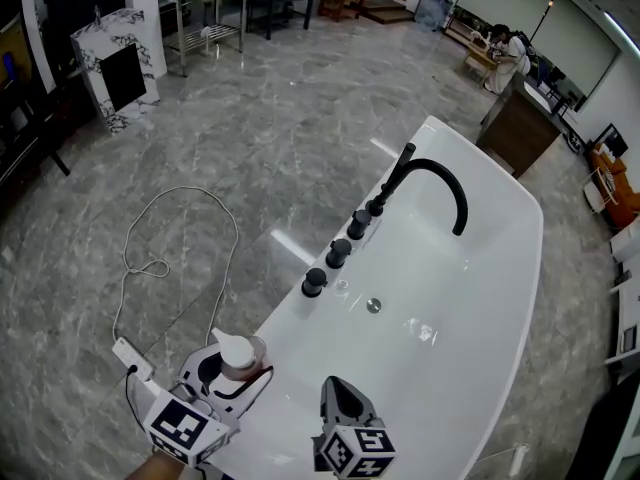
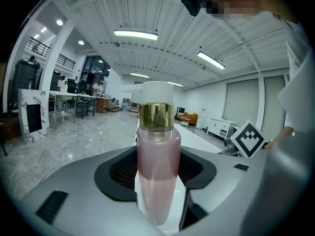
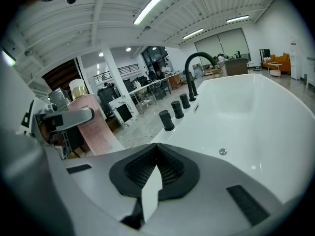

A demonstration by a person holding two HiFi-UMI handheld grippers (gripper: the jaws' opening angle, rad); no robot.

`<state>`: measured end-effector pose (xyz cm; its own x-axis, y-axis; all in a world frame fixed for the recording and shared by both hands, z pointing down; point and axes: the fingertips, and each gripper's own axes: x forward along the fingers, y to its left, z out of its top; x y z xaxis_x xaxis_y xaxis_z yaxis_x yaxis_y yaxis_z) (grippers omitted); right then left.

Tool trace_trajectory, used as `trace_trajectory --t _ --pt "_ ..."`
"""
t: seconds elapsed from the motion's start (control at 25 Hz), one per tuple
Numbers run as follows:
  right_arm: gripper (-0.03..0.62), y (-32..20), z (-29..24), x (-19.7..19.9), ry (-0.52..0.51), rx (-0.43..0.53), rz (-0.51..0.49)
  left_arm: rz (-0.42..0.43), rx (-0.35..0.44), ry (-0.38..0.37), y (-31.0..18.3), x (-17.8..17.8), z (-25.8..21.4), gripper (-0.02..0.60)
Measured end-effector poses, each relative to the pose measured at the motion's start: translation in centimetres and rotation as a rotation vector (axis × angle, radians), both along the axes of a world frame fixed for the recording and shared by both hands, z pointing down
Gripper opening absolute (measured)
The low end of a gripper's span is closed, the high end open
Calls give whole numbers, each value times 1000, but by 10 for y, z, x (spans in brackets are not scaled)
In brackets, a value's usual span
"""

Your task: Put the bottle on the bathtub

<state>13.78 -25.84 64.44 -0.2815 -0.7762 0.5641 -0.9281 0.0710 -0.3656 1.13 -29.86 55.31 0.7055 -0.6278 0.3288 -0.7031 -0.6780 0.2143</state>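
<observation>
While the left gripper (image 1: 238,373) clamps the pink bottle (image 2: 156,171) upright between its jaws, the right gripper (image 3: 150,191) is closed with nothing inside. The bottle is by the near corner of the white bathtub (image 1: 480,308), well apart from the black faucet (image 1: 392,180).

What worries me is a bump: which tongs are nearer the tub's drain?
Right. The right tongs hang over the tub's near end, short of the drain; the left tongs, gripping the bottle, are off by the outer rim, farther away.
</observation>
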Motion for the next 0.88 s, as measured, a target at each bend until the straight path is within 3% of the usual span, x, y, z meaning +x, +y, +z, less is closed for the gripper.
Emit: trace_trajectory --t 0.28,0.88 --pt "26 -6 13 -1 -1 -11 2 36 48 -45 -22 5 14 233" --pt "26 -8 37 1 -17 -55 40 64 83 -32 -61 23 21 233"
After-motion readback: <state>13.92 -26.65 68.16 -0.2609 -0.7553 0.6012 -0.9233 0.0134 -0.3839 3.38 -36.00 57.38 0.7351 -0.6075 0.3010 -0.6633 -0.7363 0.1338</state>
